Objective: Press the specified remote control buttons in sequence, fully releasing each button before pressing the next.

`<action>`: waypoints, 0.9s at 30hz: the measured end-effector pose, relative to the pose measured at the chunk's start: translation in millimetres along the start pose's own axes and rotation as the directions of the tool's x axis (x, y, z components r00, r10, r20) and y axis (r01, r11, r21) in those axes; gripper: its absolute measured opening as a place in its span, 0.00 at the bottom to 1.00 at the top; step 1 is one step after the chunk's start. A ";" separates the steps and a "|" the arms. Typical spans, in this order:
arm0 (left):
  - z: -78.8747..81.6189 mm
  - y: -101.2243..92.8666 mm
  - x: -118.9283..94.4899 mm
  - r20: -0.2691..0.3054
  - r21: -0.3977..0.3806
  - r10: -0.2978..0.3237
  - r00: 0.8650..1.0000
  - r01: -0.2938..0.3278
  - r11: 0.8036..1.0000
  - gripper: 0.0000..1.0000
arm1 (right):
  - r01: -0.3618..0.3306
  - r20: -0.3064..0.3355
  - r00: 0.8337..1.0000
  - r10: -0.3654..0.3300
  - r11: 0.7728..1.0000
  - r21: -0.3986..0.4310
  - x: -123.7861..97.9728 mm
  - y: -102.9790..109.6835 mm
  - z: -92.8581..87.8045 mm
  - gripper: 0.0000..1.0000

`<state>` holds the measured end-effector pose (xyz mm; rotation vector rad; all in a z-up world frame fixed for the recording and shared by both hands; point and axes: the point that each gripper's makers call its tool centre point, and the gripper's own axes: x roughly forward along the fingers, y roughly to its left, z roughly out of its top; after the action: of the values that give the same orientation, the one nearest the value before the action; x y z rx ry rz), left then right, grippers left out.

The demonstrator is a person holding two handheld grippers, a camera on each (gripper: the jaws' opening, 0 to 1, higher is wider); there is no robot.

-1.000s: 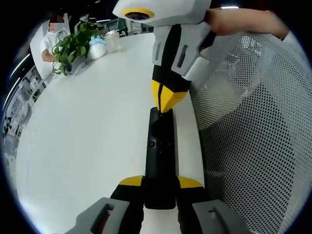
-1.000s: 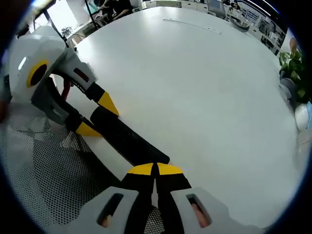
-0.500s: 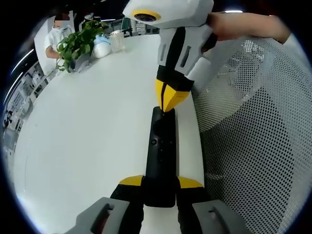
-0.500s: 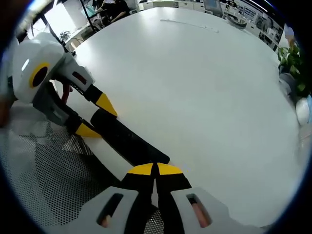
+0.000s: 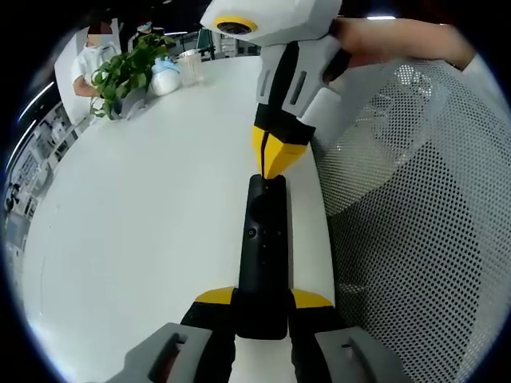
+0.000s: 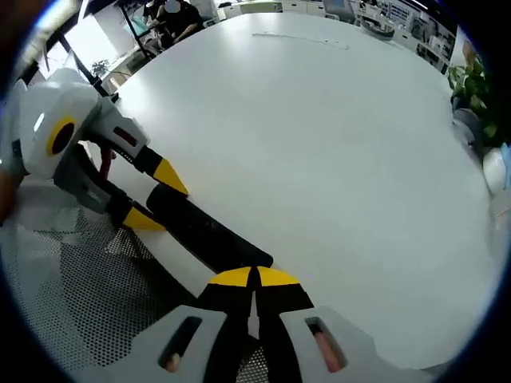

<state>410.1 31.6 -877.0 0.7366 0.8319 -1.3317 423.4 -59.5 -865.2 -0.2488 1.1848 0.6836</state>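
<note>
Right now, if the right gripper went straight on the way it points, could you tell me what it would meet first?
Most likely the black remote: the right gripper, shut, already points at its far end, seemingly touching or just above it, though depth is unclear. The left gripper holds the near end over the white table.

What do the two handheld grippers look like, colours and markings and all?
Both match. The left gripper has grey slotted finger mounts, black jaws and yellow wedge tips. The right gripper shows the same black jaws narrowing to a yellow point, light grey slotted links, and a white housing with a yellow ring. In the right gripper view, the left gripper's link carries a small red mark. A bare hand holds the right gripper; no sleeve shows.
</note>
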 end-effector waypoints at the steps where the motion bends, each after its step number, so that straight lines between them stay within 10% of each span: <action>1: 0.0 -0.3 0.0 0.002 -0.002 0.000 1.000 0.000 1.000 0.24 | -0.019 0.002 1.000 0.019 1.000 0.015 0.2 3.3 0.3 0.00; 27: -0.4 -0.4 -0.4 0.000 -0.007 0.000 1.000 0.000 1.000 0.25 | -0.008 0.000 1.000 0.008 0.996 -0.085 5.4 10.6 1.4 0.00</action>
<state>409.7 32.1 -876.8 0.7315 0.8362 -1.3278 419.1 -48.6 -867.9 -0.3159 1.1580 0.7420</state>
